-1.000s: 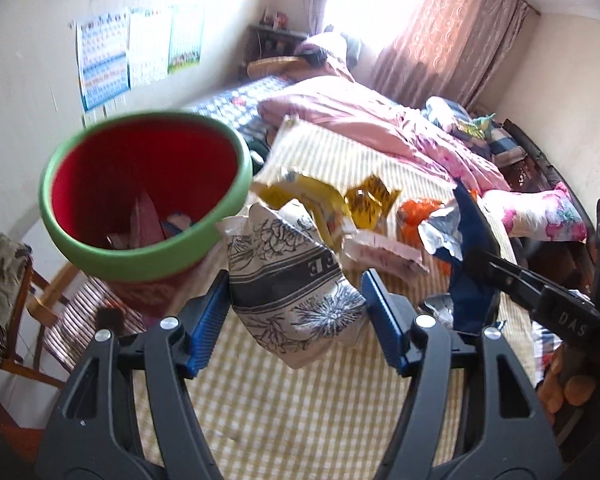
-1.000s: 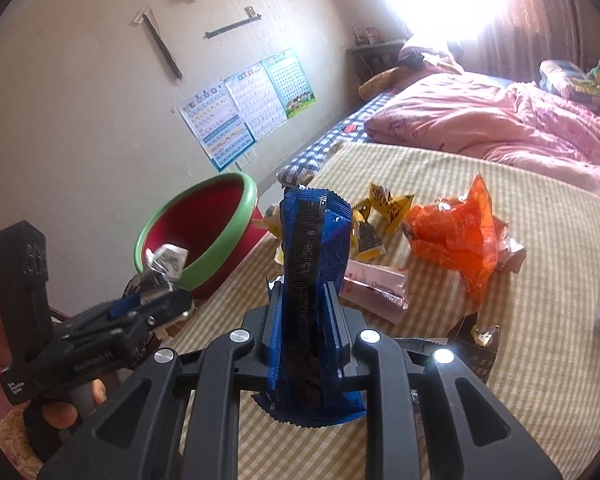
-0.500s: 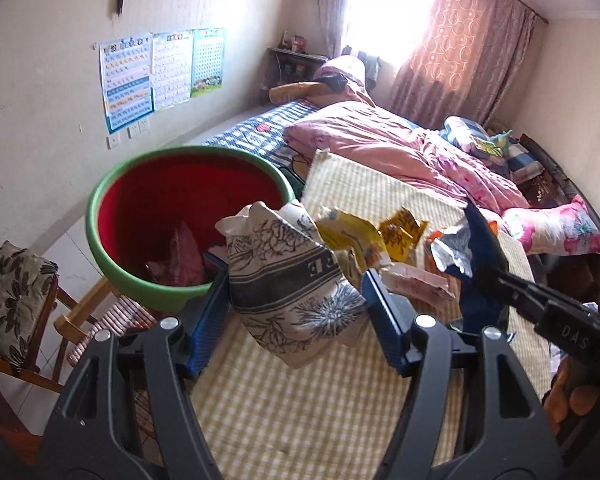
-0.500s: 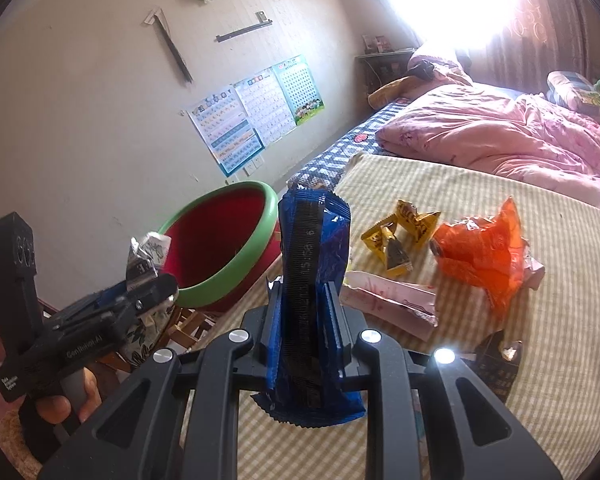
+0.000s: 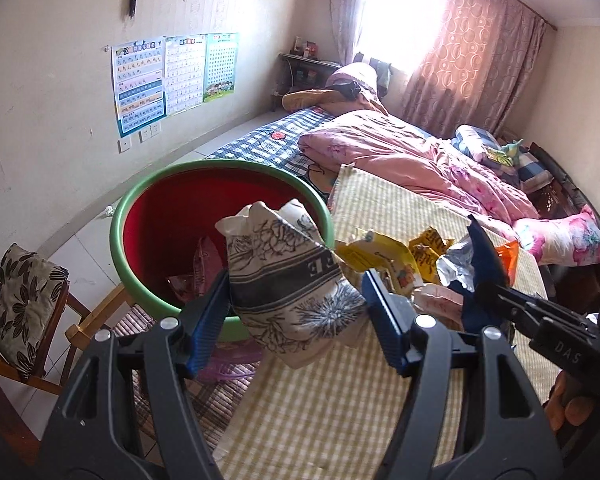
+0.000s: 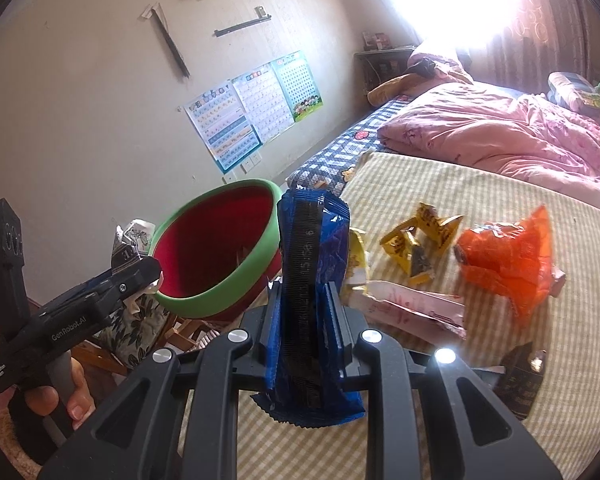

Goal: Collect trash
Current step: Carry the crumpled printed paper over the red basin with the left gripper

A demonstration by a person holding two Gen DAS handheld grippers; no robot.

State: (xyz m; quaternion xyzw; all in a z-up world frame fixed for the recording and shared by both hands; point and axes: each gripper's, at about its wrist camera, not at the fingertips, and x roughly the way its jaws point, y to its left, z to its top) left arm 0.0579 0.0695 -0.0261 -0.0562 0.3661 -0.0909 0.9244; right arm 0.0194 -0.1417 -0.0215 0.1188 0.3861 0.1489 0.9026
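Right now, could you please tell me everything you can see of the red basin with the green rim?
The basin is round and deep, apparently plastic, red inside with a thick green rim. It sits tilted toward the cameras beside the checked mat's edge, seemingly resting on a wooden chair, though its base is hidden. Inside lie a few pinkish wrappers. In the left wrist view the patterned packet in the left gripper overlaps its near rim; whether they touch cannot be told.

Both laden tongs [image 5: 296,316] now nearer the red basin [image 5: 160,216] (its inside more exposed).
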